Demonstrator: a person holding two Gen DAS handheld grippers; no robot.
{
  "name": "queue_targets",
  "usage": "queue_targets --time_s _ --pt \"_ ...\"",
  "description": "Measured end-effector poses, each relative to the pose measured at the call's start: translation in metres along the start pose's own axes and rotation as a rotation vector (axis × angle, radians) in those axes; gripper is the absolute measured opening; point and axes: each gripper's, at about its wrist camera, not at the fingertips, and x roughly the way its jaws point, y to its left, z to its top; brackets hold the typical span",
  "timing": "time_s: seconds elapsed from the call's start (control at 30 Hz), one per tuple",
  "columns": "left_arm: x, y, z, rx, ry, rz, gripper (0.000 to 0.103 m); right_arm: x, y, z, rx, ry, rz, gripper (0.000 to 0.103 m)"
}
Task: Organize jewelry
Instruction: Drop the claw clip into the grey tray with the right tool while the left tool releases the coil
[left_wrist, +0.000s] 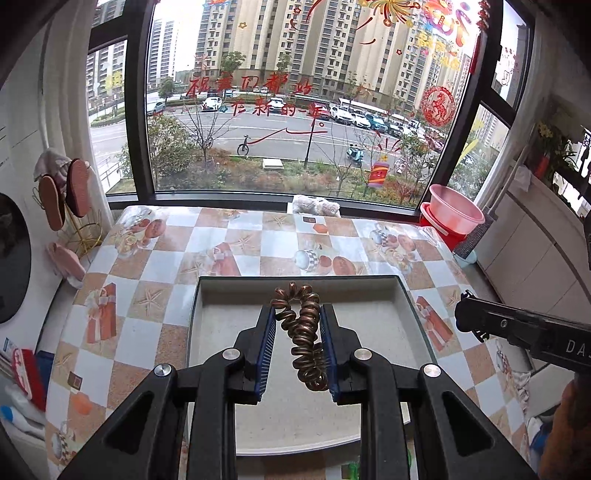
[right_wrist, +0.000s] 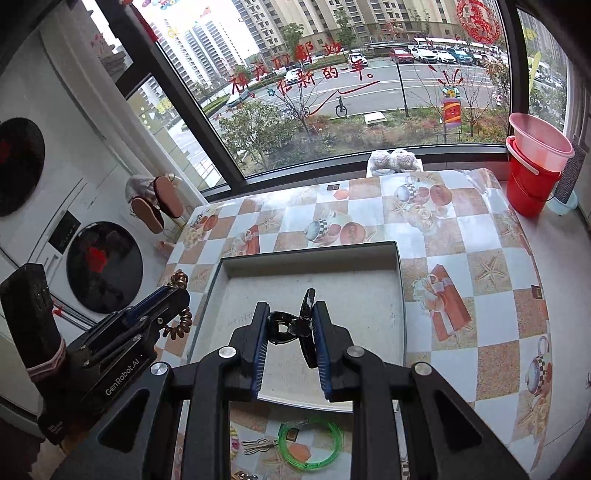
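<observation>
My left gripper (left_wrist: 297, 314) is shut on a brown spiral coil hair tie (left_wrist: 301, 332) and holds it above the grey tray (left_wrist: 229, 295). The coil also shows in the right wrist view (right_wrist: 181, 321), at the left gripper (right_wrist: 162, 299) left of the tray (right_wrist: 399, 295). My right gripper (right_wrist: 290, 314) is shut on a black hair claw clip (right_wrist: 295, 325) above the tray. It shows at the right edge of the left wrist view (left_wrist: 465, 321). A green bangle (right_wrist: 310, 441) and a small metal hair clip (right_wrist: 258, 445) lie on the table in front of the tray.
The table has a checkered printed cloth (left_wrist: 155, 258). A fluffy toy (left_wrist: 316, 205) sits at its far edge by the window. Stacked red and pink basins (right_wrist: 535, 166) stand at the far right. Slippers hang on a rack (left_wrist: 62, 195) to the left, beside washing machines (right_wrist: 103, 262).
</observation>
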Motion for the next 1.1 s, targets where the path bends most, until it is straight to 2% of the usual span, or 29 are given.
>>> queue_targets --time_s 0.17,0.33,0.53,0.7,0.73,0.77,0.8,0.83,0.87,1.03,1.1 --pt "0.058 0.004 -0.010 0.028 0.051 0.060 0.038 0.070 -0.014 -0.002 0.003 0.054 -0.043 0.026" --pt "0.089 0.008 -0.024 0.069 0.080 0.111 0.038 0.116 -0.035 -0.014 0.041 0.102 -0.058 0.026" --pt "0.107 0.009 -0.033 0.086 0.094 0.155 0.038 0.139 -0.048 -0.024 0.052 0.122 -0.096 0.026" --pt "0.114 0.005 -0.035 0.122 0.107 0.190 0.042 0.144 -0.052 -0.029 0.069 0.114 -0.095 0.026" --pt "0.114 0.004 -0.034 0.125 0.105 0.199 0.042 0.144 -0.052 -0.028 0.067 0.113 -0.091 0.029" --pt "0.114 0.003 -0.034 0.130 0.105 0.212 0.049 0.144 -0.051 -0.028 0.070 0.113 -0.082 0.036" --pt "0.114 0.002 -0.034 0.133 0.104 0.220 0.057 0.144 -0.051 -0.028 0.076 0.113 -0.076 0.050" --pt "0.111 0.002 -0.034 0.133 0.094 0.230 0.071 0.143 -0.050 -0.027 0.080 0.109 -0.078 0.059" --pt "0.108 0.001 -0.033 0.133 0.076 0.239 0.072 0.141 -0.050 -0.026 0.084 0.104 -0.085 0.068" --pt "0.097 0.001 -0.030 0.121 0.063 0.235 0.072 0.126 -0.049 -0.022 0.114 0.063 -0.036 0.069" --pt "0.092 0.001 -0.030 0.104 0.064 0.225 0.077 0.116 -0.049 -0.020 0.133 0.044 -0.018 0.076"
